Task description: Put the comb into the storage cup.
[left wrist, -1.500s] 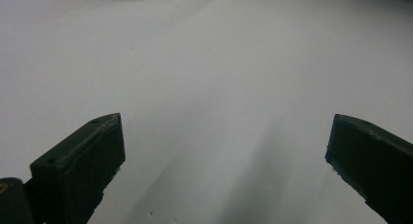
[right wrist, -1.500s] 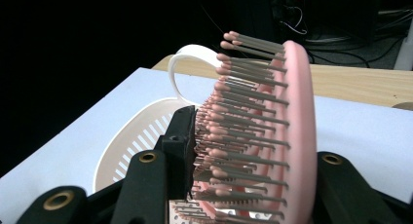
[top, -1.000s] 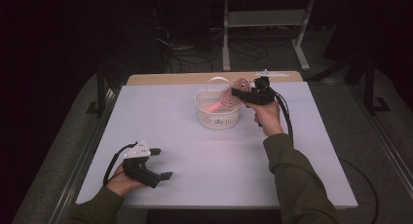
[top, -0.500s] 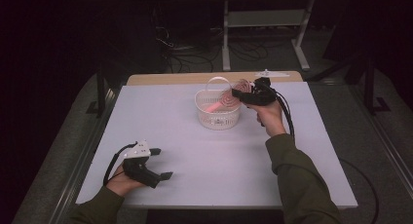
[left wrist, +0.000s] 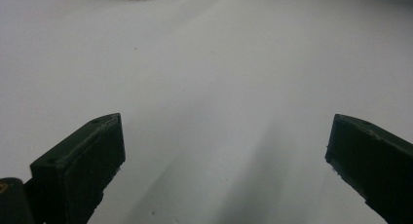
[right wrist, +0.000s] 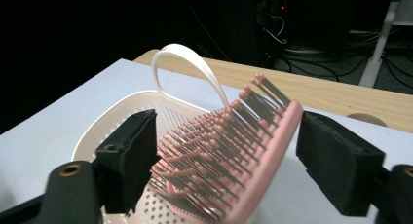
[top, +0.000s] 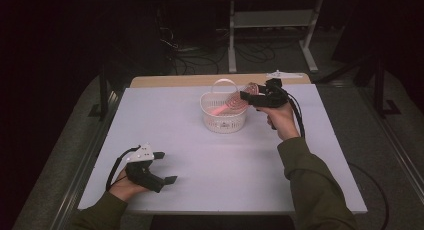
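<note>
Two grippers are at work over the white worktop (top: pixel 200 155). By the far edge stands a white basket (top: pixel 224 115) with an arched handle, and a pink hairbrush (top: pixel 227 106) leans in it, its head sticking up over the basket's right rim with the bristles facing the basket's handle. The right gripper (top: pixel 250 95) sits just right of the basket, at the brush head. In the right gripper view the hairbrush (right wrist: pixel 229 160) lies between the two black fingers (right wrist: pixel 129 156), which have just been opening; the right finger stands off the pink back, and the left one is at the bristle tips, though I cannot tell whether it touches them. The left gripper (top: pixel 164 167) rests well away from the basket, at the worktop's near left corner, its fingers (left wrist: pixel 92 156) spread wide over bare worktop.
</note>
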A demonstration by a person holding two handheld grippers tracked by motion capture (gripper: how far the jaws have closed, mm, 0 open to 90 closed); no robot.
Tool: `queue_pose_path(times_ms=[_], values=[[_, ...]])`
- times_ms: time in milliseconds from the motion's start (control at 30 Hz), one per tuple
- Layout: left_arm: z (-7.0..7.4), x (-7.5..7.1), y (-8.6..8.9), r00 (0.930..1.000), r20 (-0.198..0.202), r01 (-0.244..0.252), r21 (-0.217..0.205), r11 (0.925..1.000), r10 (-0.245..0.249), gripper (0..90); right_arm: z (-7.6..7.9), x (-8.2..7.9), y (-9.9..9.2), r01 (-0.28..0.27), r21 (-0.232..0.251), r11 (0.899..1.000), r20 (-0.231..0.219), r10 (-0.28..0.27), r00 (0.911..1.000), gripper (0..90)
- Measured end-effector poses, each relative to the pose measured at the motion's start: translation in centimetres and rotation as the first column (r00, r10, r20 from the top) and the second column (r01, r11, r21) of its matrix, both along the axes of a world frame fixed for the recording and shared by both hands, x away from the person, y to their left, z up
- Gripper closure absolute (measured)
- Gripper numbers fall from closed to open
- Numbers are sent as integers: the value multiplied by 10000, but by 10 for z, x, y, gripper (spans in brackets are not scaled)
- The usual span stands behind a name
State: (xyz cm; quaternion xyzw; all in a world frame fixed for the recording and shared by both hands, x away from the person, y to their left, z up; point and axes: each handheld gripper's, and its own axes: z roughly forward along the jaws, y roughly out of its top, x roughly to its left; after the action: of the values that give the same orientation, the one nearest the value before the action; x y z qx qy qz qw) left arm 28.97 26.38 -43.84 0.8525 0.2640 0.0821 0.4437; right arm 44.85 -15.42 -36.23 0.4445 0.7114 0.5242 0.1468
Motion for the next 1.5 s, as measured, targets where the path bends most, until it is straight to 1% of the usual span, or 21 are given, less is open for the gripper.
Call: queue_pose_path(times_ms=[100, 233, 300, 333, 367, 400, 467, 667, 833, 1167, 1333, 1500], values=[[1, 0, -1, 10000, 13, 38, 40, 10000, -38, 5, 0, 0, -2, 15, -34, 10000, -63, -15, 10000, 178], [0, 1, -3, 10000, 0, 56, 54, 10000, -56, 5, -1, -2, -4, 26, -245, 9997, -78, -28, 10000, 120], [0, 1, -2, 10000, 0, 58, 40, 10000, -58, 5, -2, -3, -5, -68, -288, 9996, -99, 65, 9999, 53], [0, 1, -2, 10000, 0, 59, 48, 10000, -59, 5, -2, -3, -5, -145, -343, 9993, -193, 139, 9997, 23], [0, 0, -2, 10000, 3, 60, 63, 10000, -60, 5, -3, -3, -5, -201, -372, 9991, -223, 193, 9996, 8], [0, 0, -2, 10000, 16, 70, 56, 10000, -70, 5, -4, -4, -4, -287, -511, 9983, -275, 273, 9992, 1], [0, -1, -1, 10000, 14, 62, 23, 10000, -62, 5, -4, -6, -3, -387, -818, 9959, -253, 368, 9990, 0], [-1, 0, 1, 10000, 30, 60, -7, 10000, -60, 5, -3, -13, -2, -457, -1162, 9922, -149, 443, 9989, 0], [-1, 0, 1, 10000, 1, 82, -7, 10000, -82, 5, 0, -17, -3, -480, -1193, 9917, -15, 482, 9988, 0], [-1, 0, 1, 10000, 4, 69, -16, 10000, -69, 5, -5, -28, -3, -584, -1493, 9871, -59, 582, 9983, 0], [-1, 0, 1, 10000, -8, 19, -12, 10000, -19, 5, -6, -33, -5, -627, -1440, 9876, -34, 628, 9980, 0], [-2, 1, 2, 10000, -30, -31, -44, 10000, 31, 5, -7, -40, -7, -704, -1485, 9864, -27, 708, 9975, 0]])
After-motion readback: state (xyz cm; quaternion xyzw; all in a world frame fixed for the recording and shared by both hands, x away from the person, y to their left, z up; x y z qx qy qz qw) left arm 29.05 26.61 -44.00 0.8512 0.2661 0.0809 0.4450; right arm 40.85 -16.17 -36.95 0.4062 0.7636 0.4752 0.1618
